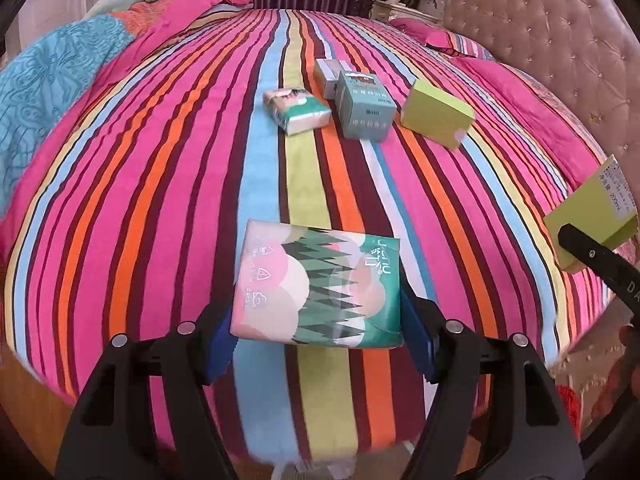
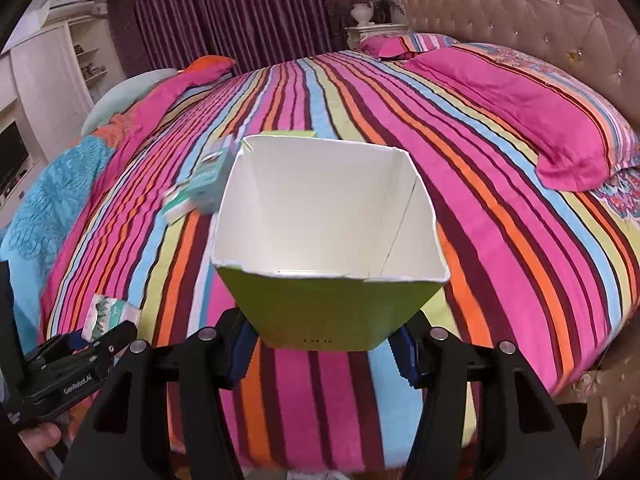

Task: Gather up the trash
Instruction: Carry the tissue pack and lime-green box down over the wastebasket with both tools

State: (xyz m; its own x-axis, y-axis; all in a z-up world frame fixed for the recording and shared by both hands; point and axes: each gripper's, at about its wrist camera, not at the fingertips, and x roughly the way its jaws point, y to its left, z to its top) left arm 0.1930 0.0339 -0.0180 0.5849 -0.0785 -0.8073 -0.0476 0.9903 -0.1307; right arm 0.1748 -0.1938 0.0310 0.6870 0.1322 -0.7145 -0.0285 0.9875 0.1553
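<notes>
Right now, each hand tool is holding one piece of trash above the striped bed (image 1: 160,200).

The left gripper (image 1: 316,344) has its jaws closed on a tissue pack (image 1: 320,284). The blue pads (image 1: 218,344) press on its two side edges. The pack is held up near the front edge of the bed. It looks soft and squishy and very light, and its plastic wrap may be a bit slippery. Holding it across the middle of the sides seems best, with a gentle squeeze so it does not bend or slide out.

The right gripper (image 2: 324,352) has its jaws closed on an open green box (image 2: 320,312). The box is white inside and seems to have nothing in it. It is thin card, so it is light but easy to crush. The jaws hold it low down at the closed end, which is likely the stiffest part.

More trash lies farther back on the bed: a second tissue pack (image 1: 298,110), a blue-green box (image 1: 366,106), a small white box (image 1: 330,76) just behind it, and a yellow-green box (image 1: 436,114). The first three sit close together; I can't tell if they touch.

These all look light too. The boxes are best gripped across flat sides.
</notes>
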